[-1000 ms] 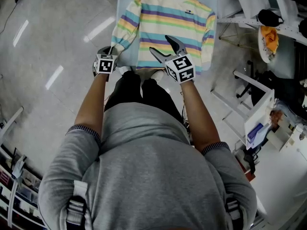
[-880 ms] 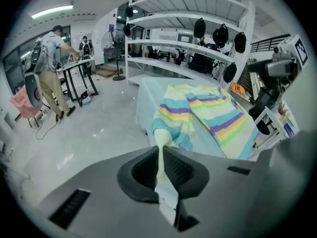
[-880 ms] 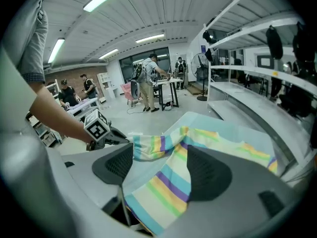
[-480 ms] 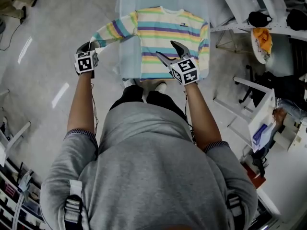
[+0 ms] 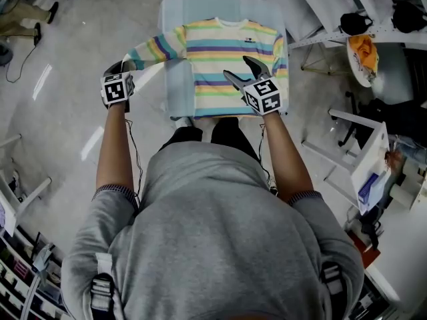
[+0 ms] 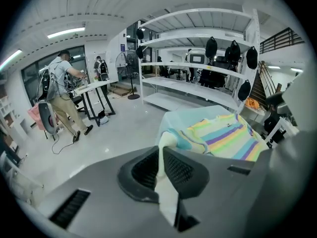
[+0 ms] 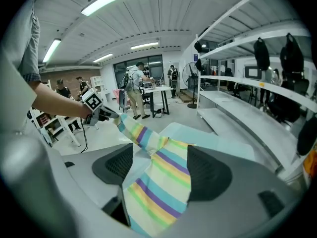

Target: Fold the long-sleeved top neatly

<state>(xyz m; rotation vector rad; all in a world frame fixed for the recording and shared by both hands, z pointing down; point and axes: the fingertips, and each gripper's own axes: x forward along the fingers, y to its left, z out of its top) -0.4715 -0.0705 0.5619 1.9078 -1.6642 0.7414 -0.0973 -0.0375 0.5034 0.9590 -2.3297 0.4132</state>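
Observation:
A long-sleeved top (image 5: 227,52) with pastel stripes lies flat on a small light-blue table (image 5: 175,19), collar at the far end. My left gripper (image 5: 125,65) is off the table's left side, shut on the cream cuff (image 6: 163,175). The left sleeve (image 5: 157,47) stretches from it back to the shoulder. In the left gripper view the cuff runs down between the closed jaws, and the top (image 6: 225,138) shows beyond. My right gripper (image 5: 244,71) hovers over the top's right half, open, nothing between its fingers. The right gripper view shows the striped cloth (image 7: 158,182) below and the left gripper (image 7: 106,114) holding the sleeve (image 7: 136,130).
White shelving (image 5: 313,5) stands beyond and to the right of the table, with an orange cloth (image 5: 363,49) on a round stand. A white frame and boxes (image 5: 363,159) sit at the right. People work at tables (image 6: 62,100) across the shiny floor. The person's feet (image 5: 200,121) are at the table's near edge.
The left gripper has carried the cuff out to the left and upward, off the table, drawing the sleeve straight. The right gripper has shifted a little over the top, still open.

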